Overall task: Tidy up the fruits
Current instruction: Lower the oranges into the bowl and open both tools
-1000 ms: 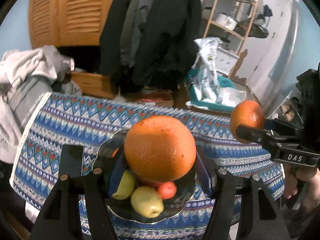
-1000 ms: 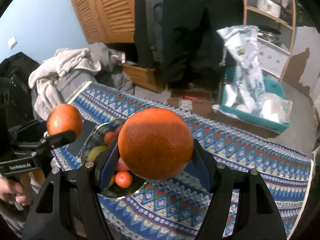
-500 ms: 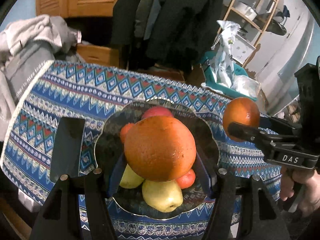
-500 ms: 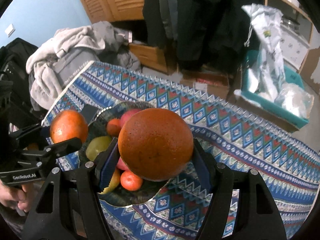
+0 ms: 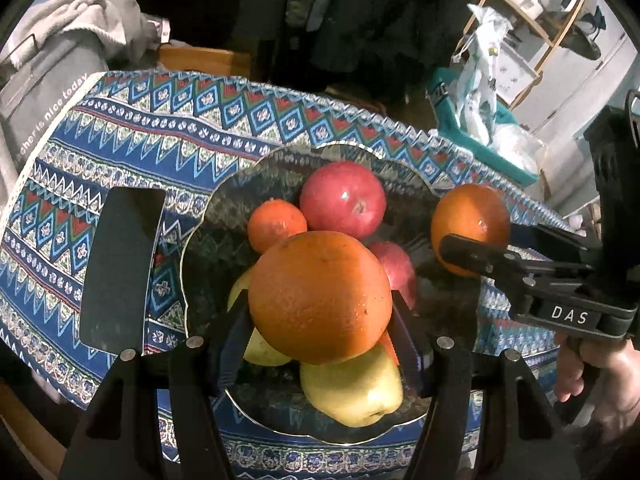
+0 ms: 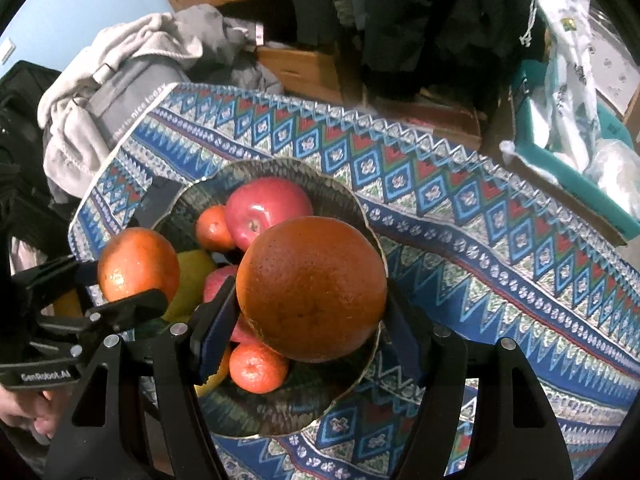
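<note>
Patterned tablecloth [image 5: 120, 140] — both grippers clamp oranges above fruit bowl [image 5: 208, 216].

A patterned blue tablecloth [image 5: 168, 128] bears a dark phone [image 5: 120, 268]; grey laundry [image 6: 132, 52] sits behind.

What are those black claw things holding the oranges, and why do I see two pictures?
They are hand-held grabbers, one in each of a person's hands, each with its own camera looking along its fingers. That gives two pictures. The left claw squeezes one orange. The right claw squeezes another orange. Both hover over a dark bowl on a patterned tablecloth. The bowl holds a red apple, a yellow apple and a small tangerine.
</note>
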Motion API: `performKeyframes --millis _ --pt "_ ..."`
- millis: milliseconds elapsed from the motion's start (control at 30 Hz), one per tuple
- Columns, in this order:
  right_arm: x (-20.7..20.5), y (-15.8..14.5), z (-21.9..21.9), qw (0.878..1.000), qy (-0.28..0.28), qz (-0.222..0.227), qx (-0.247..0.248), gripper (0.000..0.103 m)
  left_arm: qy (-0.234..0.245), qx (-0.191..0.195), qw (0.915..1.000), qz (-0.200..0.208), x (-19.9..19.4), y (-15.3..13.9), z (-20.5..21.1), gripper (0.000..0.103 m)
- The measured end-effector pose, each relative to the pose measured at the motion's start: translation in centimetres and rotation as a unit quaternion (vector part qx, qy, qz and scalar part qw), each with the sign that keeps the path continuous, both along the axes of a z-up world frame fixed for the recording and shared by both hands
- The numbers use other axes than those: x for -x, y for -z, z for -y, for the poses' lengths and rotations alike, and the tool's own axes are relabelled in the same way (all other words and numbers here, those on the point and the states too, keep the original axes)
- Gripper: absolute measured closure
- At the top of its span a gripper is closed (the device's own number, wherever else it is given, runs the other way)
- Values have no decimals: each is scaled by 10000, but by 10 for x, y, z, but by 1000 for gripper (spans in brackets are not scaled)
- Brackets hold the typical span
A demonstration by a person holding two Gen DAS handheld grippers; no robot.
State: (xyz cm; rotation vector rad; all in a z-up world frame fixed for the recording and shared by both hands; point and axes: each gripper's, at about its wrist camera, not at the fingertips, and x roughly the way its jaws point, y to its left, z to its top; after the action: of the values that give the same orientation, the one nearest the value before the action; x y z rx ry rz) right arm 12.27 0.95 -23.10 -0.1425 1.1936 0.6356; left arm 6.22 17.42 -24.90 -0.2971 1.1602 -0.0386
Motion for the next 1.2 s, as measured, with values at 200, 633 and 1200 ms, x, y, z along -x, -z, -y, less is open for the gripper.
performKeyframes --millis 200,633,1200 --pt "-5 14 -3 9999 11 -130 62 33 84 -71 9999 -65 -1 5 4 36" --pt "-6 5 2 9999 118 -58 -74 31 241 -255 9993 -152 0 2 15 30" --pt "24 -89 24 9950 250 897 -347 30 293 -203 9976 594 22 -70 28 24"
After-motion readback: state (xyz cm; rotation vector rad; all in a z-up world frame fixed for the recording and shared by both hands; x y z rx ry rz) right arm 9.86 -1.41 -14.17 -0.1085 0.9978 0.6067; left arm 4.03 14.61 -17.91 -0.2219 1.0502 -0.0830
